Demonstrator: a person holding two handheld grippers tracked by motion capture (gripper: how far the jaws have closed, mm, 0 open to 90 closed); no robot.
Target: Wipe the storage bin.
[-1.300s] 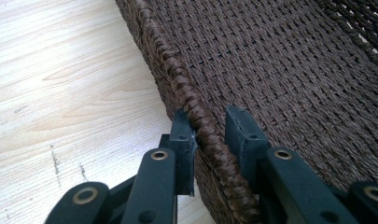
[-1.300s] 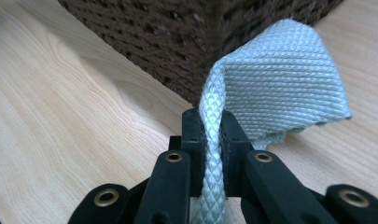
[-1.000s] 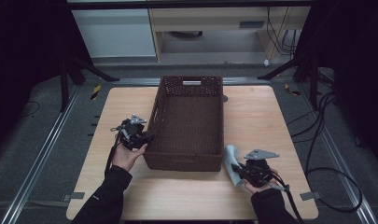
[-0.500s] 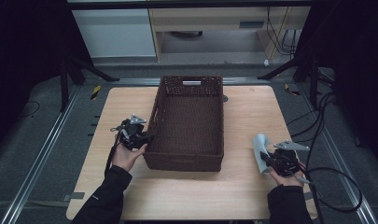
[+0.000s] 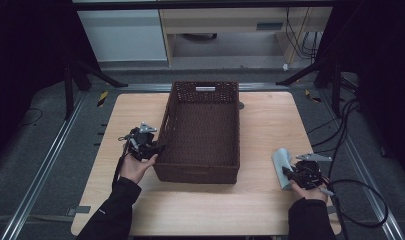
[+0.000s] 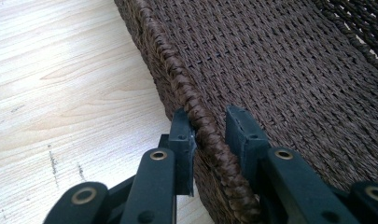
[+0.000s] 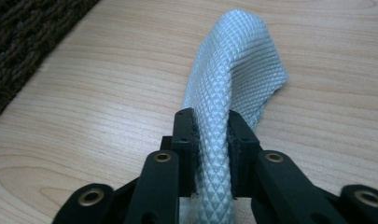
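Note:
A dark brown woven basket [image 5: 197,172] stands in the middle of the wooden table [image 5: 270,115]. My left gripper [image 5: 157,148] straddles its left rim [image 6: 177,74] near the front corner, with one jaw outside the wall and one inside, shut on the braided edge [image 6: 209,135]. A pale blue-grey waffle cloth [image 5: 281,162] lies on the table at the right. My right gripper [image 5: 286,171] has a fold of it [image 7: 238,60] between its pads [image 7: 212,135]. Those jaws have just been opening, and the fold still touches both pads.
The basket's inside looks bare woven bottom. Bare tabletop lies in front of the basket and along both its sides. The table's right edge runs just past my right hand, with black cables [image 5: 360,200] trailing off it.
My right hand carried the cloth to the right, from the basket's front right corner out toward the table's right edge. The left hand and the basket stayed put.

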